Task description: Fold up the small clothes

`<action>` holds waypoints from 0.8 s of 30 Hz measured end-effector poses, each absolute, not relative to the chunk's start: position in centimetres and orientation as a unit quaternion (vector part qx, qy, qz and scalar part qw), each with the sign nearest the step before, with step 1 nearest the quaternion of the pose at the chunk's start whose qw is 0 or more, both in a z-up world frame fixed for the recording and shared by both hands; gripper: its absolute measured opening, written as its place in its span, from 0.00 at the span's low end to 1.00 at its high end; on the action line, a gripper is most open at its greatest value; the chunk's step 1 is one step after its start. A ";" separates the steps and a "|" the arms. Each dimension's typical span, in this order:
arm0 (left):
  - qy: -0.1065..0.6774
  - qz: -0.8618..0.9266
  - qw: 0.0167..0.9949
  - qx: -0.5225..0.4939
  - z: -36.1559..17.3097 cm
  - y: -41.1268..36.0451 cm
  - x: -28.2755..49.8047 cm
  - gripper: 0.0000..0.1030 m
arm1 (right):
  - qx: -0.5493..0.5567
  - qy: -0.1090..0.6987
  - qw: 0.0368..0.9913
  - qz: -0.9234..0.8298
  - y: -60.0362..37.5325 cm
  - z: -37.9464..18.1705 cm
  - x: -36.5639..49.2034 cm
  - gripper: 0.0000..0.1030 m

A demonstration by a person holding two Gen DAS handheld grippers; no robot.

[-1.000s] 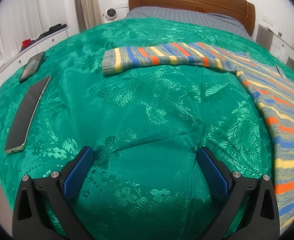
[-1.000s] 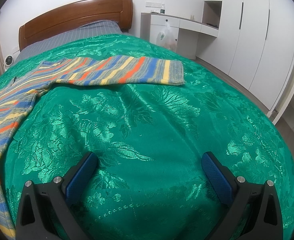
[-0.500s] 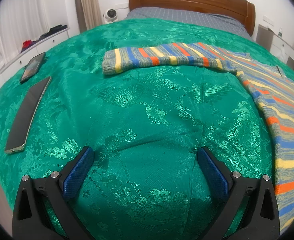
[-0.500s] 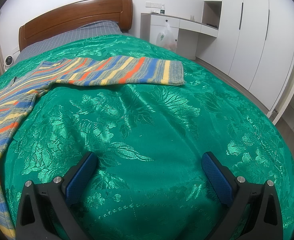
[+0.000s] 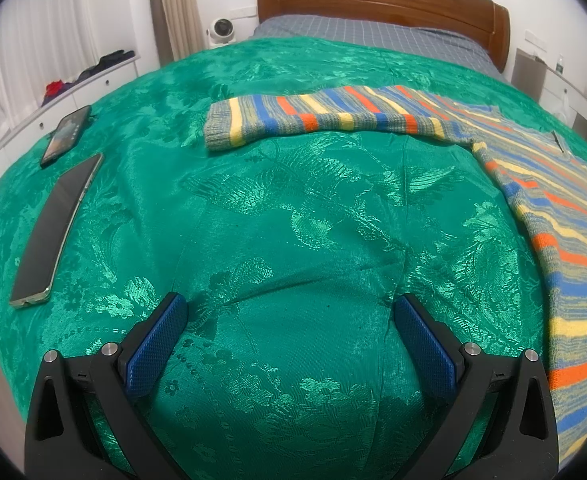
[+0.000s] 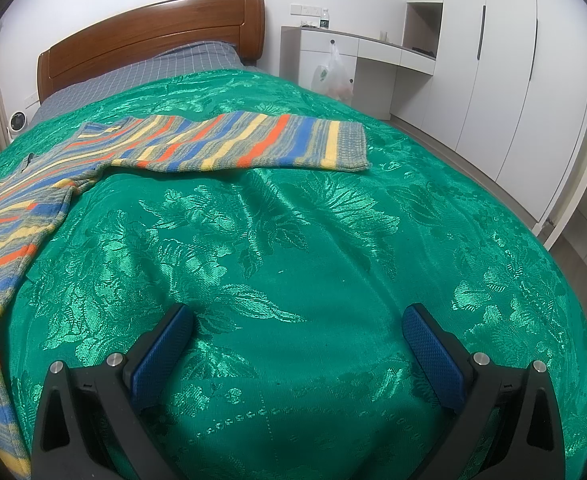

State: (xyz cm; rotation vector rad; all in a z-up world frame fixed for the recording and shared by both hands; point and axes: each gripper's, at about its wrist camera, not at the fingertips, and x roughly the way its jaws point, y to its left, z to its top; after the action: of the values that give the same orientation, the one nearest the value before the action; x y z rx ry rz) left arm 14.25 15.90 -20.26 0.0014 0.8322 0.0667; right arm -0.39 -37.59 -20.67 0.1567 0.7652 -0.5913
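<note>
Striped knit sweater (image 5: 553,200) lies flat on the green brocade bedspread (image 5: 293,220), between the two grippers. Bands of blue, orange, yellow and grey. One sleeve (image 5: 333,120) runs out to the left in the left wrist view, ribbed cuff at its far-left end. The other sleeve (image 6: 253,144) runs out to the right in the right wrist view, cuff squared off. Body fills the right edge of the left view and the left edge of the right view. Both sleeves spread, nothing folded over.

Left gripper (image 5: 289,312): blue-padded fingers wide apart, holding nothing, over bare bedspread, near of the left sleeve and well apart from it. Right gripper (image 6: 297,320): fingers likewise spread, empty, over bare bedspread, well short of the right sleeve.

Open cloth between each gripper and its sleeve; only shallow creases. Bedspread falls away at the right edge toward the floor.

Two phones on the left side of the bed: a long dark one (image 5: 53,232) nearer, a smaller one (image 5: 67,132) beyond it, both well clear of the sweater. Wooden headboard (image 5: 381,4) at the far end. White wardrobe (image 6: 513,80) to the right.
</note>
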 end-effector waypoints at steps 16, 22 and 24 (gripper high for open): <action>0.404 0.033 0.914 0.002 -20.3 15.9 14.3 1.00 | 0.075 0.367 0.883 -0.284 -37.5 -20.7 -0.4 1.00; 0.403 0.033 0.914 0.002 -20.3 16.0 14.4 1.00 | 0.075 0.367 0.883 -0.284 -37.5 -20.7 -0.4 1.00; 0.403 0.033 0.915 0.002 -20.3 15.9 14.4 1.00 | 0.074 0.367 0.883 -0.284 -37.5 -20.7 -0.4 1.00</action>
State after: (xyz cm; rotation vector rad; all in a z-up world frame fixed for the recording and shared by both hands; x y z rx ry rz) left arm 14.37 15.95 -20.31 0.0037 0.8303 0.0678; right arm -0.39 -37.49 -20.70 0.1551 0.7644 -0.5915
